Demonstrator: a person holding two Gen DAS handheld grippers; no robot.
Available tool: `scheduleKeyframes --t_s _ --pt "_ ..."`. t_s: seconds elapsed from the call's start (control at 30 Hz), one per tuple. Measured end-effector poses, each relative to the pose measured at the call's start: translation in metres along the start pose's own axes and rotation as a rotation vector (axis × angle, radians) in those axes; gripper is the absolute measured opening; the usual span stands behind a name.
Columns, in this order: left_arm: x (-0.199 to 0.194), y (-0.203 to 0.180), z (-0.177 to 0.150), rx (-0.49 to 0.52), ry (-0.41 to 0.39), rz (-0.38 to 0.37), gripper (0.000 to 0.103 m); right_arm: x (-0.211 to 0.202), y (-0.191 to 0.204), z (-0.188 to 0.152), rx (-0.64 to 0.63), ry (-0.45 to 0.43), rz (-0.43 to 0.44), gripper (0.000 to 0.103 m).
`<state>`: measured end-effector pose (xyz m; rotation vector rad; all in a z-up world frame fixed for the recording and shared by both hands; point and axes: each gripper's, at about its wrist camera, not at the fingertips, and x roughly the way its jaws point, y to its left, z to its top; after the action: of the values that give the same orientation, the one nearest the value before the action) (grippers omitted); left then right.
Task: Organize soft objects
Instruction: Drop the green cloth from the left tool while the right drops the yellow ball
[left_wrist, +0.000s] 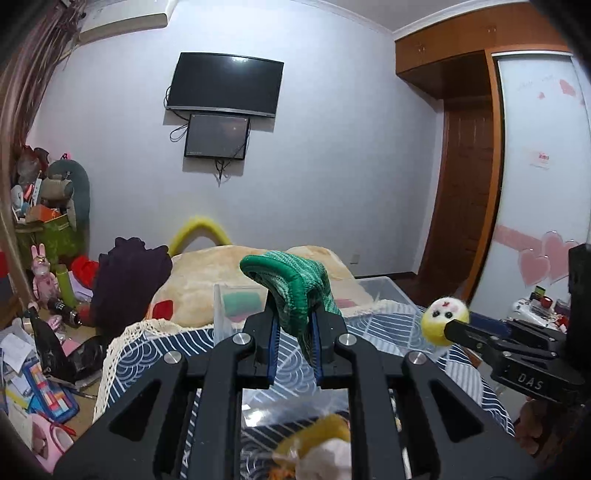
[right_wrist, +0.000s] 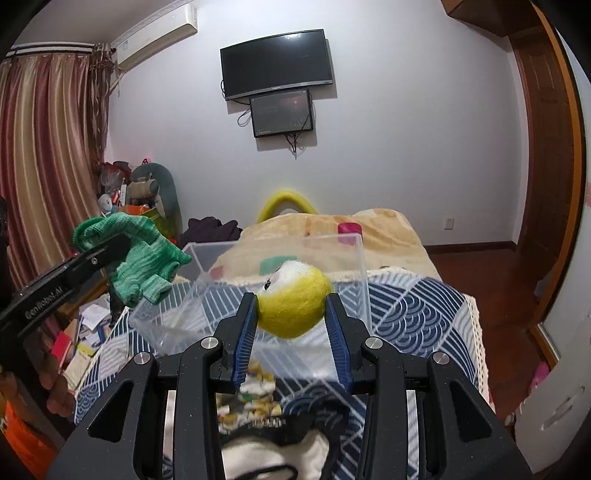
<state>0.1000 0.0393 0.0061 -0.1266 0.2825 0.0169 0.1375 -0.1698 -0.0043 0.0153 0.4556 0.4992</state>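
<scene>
My left gripper (left_wrist: 293, 325) is shut on a green knitted glove (left_wrist: 295, 288) and holds it up above the bed; the glove also shows in the right wrist view (right_wrist: 136, 254). My right gripper (right_wrist: 291, 317) is shut on a yellow felt ball toy with a white face (right_wrist: 291, 299), held over the near side of a clear plastic box (right_wrist: 358, 266). The toy also shows in the left wrist view (left_wrist: 445, 321), right of the glove. The box (left_wrist: 384, 288) stands on the blue patterned bedspread (right_wrist: 413, 310).
A beige blanket (left_wrist: 207, 273) covers the far bed. A dark purple garment (left_wrist: 129, 280) and cluttered floor (left_wrist: 33, 369) lie left. Soft items (right_wrist: 255, 391) lie below my right gripper, others (left_wrist: 317, 443) below my left. A wardrobe (left_wrist: 535, 184) stands right.
</scene>
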Motion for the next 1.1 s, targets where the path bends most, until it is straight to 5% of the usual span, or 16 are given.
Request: scheduleKeyframes --t_s 0.3,0.73,0.87,1.03,1.1 --pt "0.059 0.011 -0.003 -0.014 0.127 0.064 0.014 0.048 0.001 0.010 -0.016 0.066 -0.027 0.034" --pt "0.097 -0.002 -0.026 0.071 0.295 0.039 0.014 0.077 0.003 -0.003 -0.064 0.201 -0.050 0.037" --pt "0.095 -0.005 -0.025 0.086 0.307 0.025 0.033 0.069 0.002 -0.002 -0.061 0.190 -0.051 0.058" --pt "0.077 -0.008 -0.017 0.102 0.264 0.021 0.048 0.051 0.001 0.004 -0.051 0.144 -0.048 0.059" --pt "0.065 -0.009 -0.013 0.104 0.241 0.017 0.065 0.043 0.001 0.008 -0.048 0.124 -0.047 0.059"
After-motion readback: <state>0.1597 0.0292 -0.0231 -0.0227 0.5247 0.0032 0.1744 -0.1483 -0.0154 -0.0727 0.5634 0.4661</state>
